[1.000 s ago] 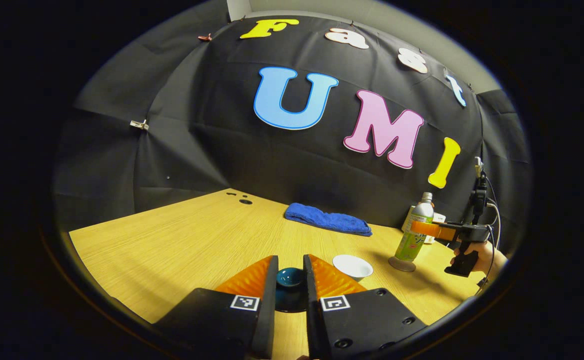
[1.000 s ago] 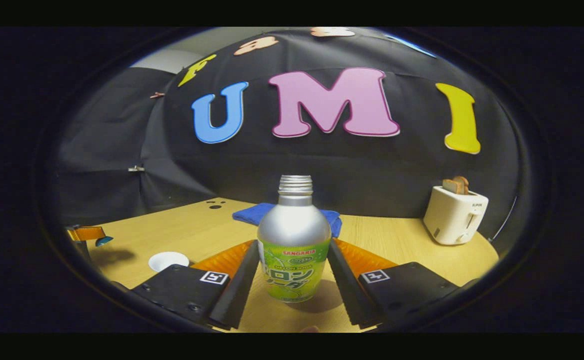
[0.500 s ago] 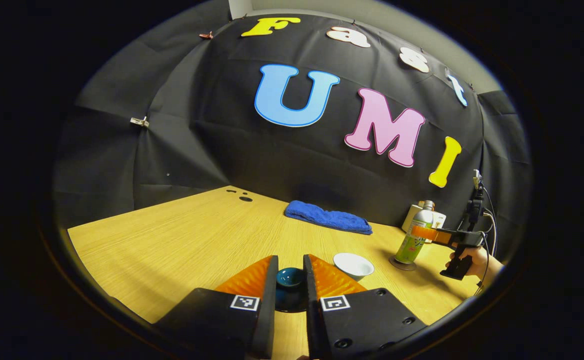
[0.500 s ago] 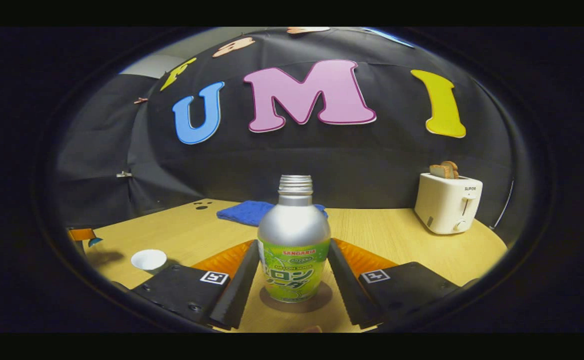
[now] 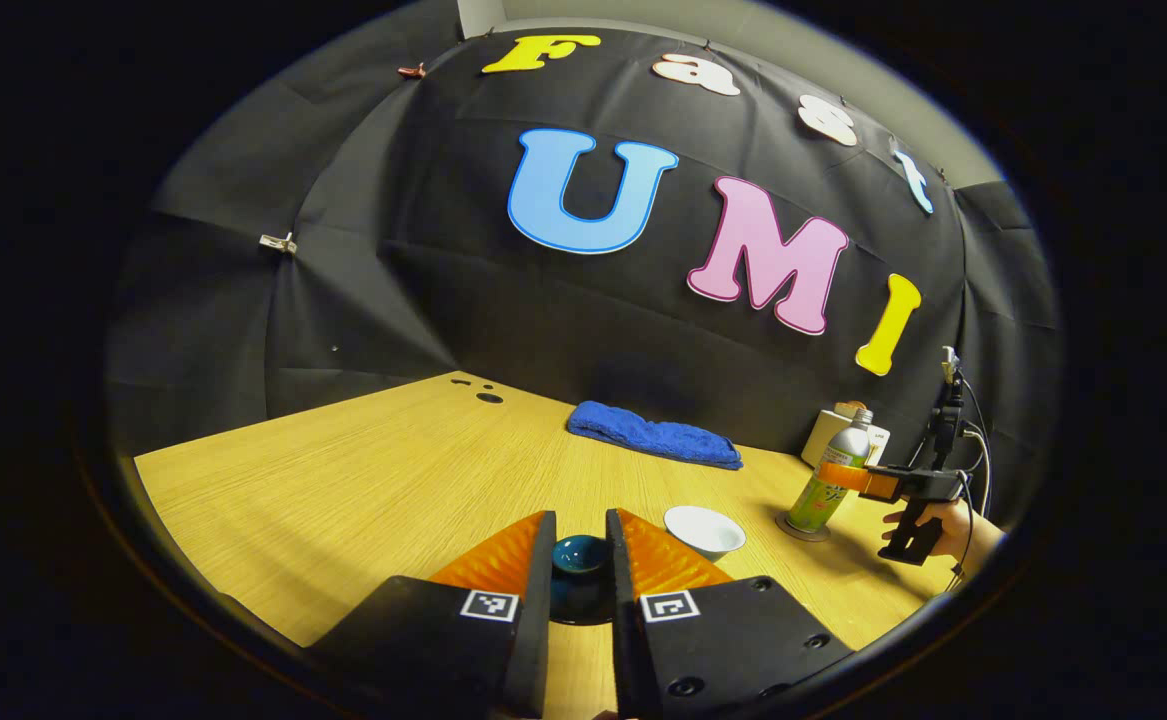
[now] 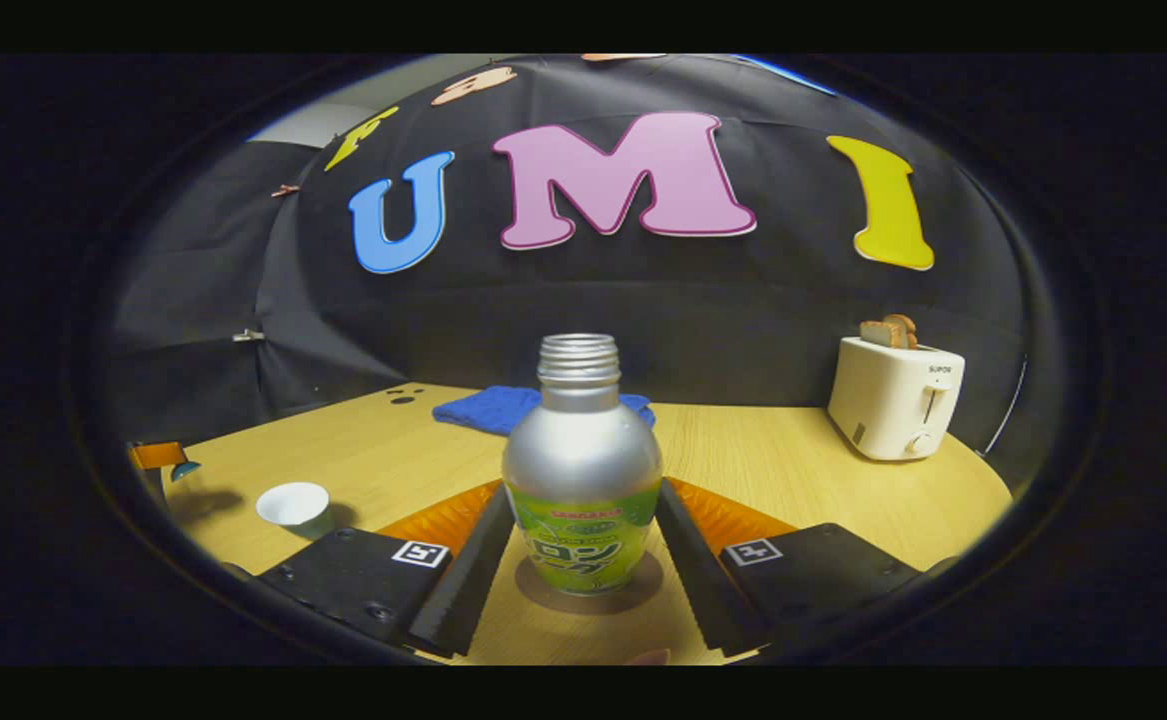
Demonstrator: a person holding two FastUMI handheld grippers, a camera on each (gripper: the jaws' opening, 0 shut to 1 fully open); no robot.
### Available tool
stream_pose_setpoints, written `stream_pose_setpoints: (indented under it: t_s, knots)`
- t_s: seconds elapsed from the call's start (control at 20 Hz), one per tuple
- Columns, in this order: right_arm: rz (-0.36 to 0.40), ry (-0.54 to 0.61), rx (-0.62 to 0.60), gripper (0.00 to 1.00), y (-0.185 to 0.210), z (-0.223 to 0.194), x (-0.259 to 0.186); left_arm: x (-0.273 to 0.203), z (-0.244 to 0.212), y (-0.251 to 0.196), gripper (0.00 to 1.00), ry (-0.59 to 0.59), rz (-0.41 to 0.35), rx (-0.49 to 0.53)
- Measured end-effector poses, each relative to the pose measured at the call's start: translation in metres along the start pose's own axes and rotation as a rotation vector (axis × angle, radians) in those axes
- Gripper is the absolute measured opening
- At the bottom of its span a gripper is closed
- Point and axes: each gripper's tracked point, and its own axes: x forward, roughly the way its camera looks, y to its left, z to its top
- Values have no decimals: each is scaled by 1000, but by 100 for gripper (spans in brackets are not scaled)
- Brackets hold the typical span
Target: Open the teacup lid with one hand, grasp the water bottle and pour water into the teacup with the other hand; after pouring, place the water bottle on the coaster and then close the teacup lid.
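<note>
Bottle (image 6: pixel 583 470) stands on the coaster (image 6: pixel 543 598) at lower centre, right gripper (image 6: pixel 580 540) jaws flanking its label, contact unclear. Left gripper (image 5: pixel 580 560) jaws pinch the small lid (image 5: pixel 580 552); smooth metal looks slippery, so grip mid-body.

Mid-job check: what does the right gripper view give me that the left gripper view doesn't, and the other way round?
Right gripper view: a close look at the silver, green-labelled water bottle between the right gripper fingers, its uncapped threaded mouth, and toast in the white toaster.
Left gripper view: the left gripper pinching the dark teal teacup lid, and the hand holding the right gripper.
Both: the bottle standing on the round brown coaster, the open white teacup, the blue towel and the wooden table.
</note>
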Motion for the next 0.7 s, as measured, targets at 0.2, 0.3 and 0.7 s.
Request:
stream_pose_setpoints:
  t_s: [0.2,0.3,0.7]
  knots:
    - [-1,24,19,94,-2,-15,-6,0,0,-3,33,0,-7,0]
    - [-3,38,41,94,-6,-23,-19,1,-2,-7,30,3,-22,-10]
    - [-8,-113,32,94,-7,5,-113,4,4,-60,30,-26,-156,-26]
